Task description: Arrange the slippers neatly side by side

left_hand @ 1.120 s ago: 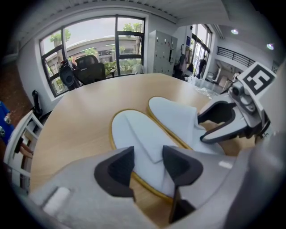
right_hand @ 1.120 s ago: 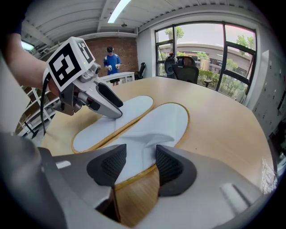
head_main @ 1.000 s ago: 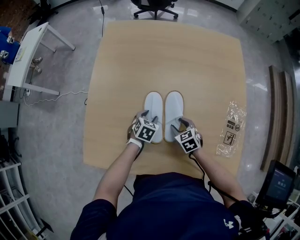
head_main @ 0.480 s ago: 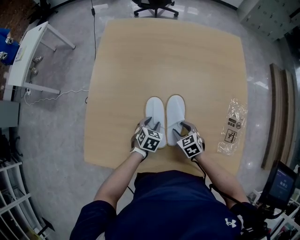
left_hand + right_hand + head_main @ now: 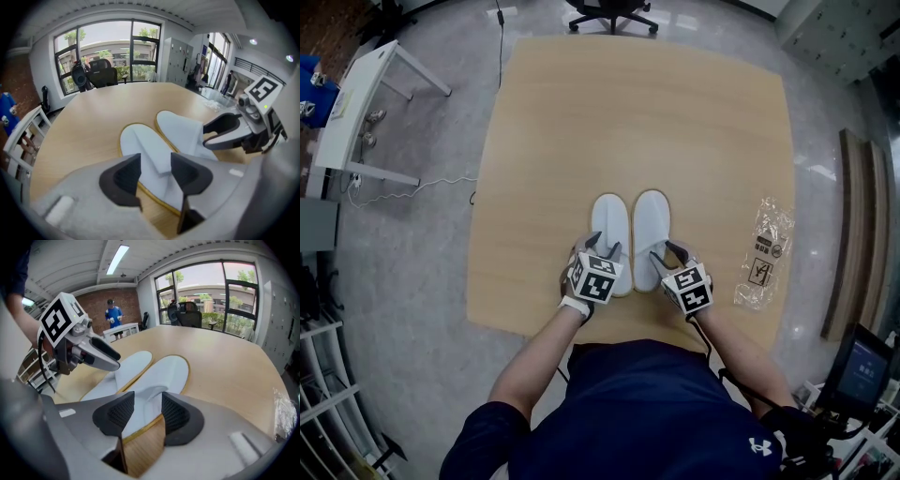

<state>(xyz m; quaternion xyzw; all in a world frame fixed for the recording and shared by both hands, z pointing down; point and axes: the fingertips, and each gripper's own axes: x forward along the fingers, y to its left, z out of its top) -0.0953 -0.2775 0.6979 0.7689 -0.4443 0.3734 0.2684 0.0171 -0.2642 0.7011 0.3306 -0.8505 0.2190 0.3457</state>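
Note:
Two white slippers with tan rims lie side by side on the wooden table [image 5: 628, 112], toes pointing away from me. The left slipper [image 5: 609, 230] [image 5: 145, 150] and the right slipper [image 5: 652, 225] [image 5: 164, 376] nearly touch along their inner edges. My left gripper [image 5: 600, 251] [image 5: 156, 168] hovers over the left slipper's heel; its jaws have just been opening and the pads stand off the slipper. My right gripper [image 5: 664, 255] [image 5: 147, 411] sits at the right slipper's heel; its jaws have just been closing, with the heel rim showing in the gap, not pinched.
A clear plastic bag [image 5: 764, 253] lies at the table's right edge. An office chair [image 5: 609, 14] stands beyond the far edge. A white side table [image 5: 352, 103] is on the floor to the left, with a cable beside it.
The left gripper has drawn back slightly toward me and lifted off the heel. The right gripper has rolled a little in place. The slippers stay put.

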